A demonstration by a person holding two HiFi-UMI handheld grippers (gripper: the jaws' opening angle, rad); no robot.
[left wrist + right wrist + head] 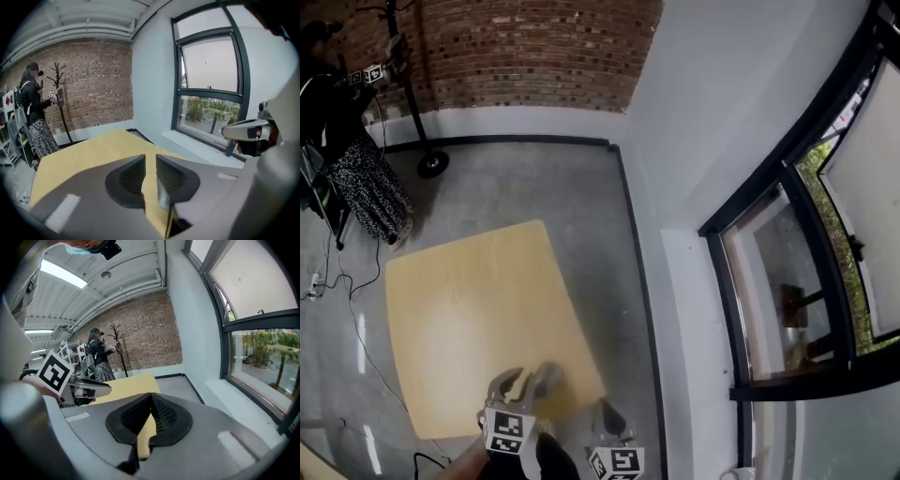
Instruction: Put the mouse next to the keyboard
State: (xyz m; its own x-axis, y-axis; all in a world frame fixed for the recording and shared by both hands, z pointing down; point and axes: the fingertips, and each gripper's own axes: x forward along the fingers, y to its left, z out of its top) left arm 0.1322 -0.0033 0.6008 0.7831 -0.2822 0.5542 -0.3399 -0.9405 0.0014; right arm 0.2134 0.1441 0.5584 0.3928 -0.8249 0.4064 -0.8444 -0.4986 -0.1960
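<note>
Tongs, two: left [525,378], right [607,409]; one table [469,309]

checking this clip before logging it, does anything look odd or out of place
Yes: the wooden table is bare, and no mouse or keyboard shows in any view. The left gripper and right gripper hold nothing.

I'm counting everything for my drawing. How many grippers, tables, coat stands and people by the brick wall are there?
Grippers: 2, the left gripper and the right gripper
Table: 1
Coat stand: 1
Person by the brick wall: 1
Total: 5
</note>
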